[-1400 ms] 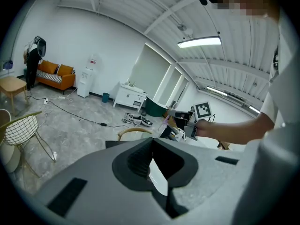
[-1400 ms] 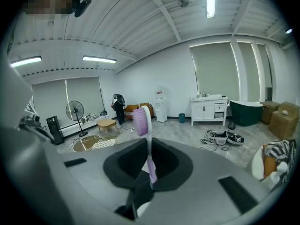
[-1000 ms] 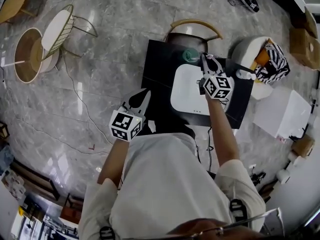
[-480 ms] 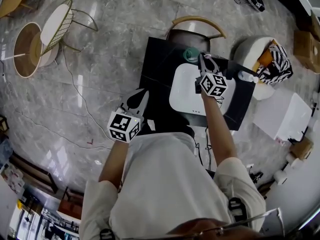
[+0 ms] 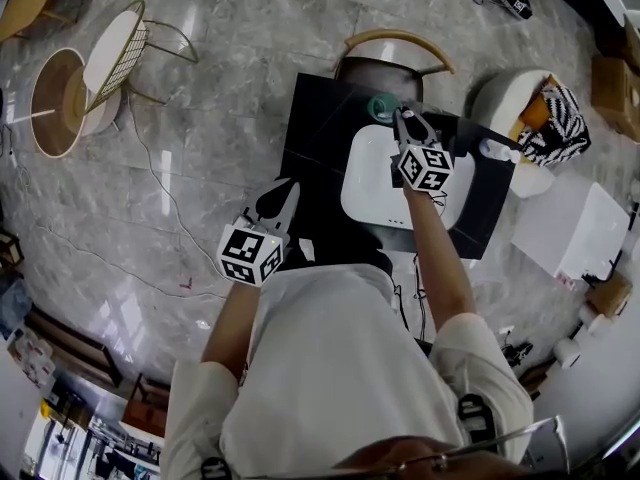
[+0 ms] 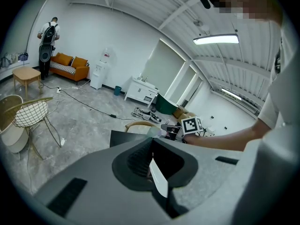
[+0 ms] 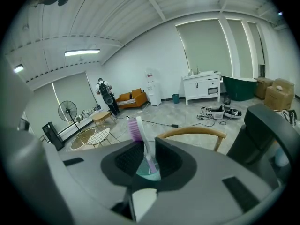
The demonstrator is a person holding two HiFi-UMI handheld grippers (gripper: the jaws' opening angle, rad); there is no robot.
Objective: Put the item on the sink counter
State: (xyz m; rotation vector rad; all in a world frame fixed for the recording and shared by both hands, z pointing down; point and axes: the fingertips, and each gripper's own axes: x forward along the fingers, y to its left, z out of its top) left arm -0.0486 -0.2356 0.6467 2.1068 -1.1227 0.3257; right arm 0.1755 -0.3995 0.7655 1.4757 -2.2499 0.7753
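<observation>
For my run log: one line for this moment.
right gripper: jaws just opened, cup between | cup: on counter, toothbrush inside | left gripper: shut

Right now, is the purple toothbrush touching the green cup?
Touching. The right gripper view shows the toothbrush standing inside the cup, its handle going down into it.

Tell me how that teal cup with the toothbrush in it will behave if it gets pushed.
The cup looks small and light, so it would probably slide easily. The toothbrush leans loosely and stands well above the rim, so a sharp push may tip both.
</observation>
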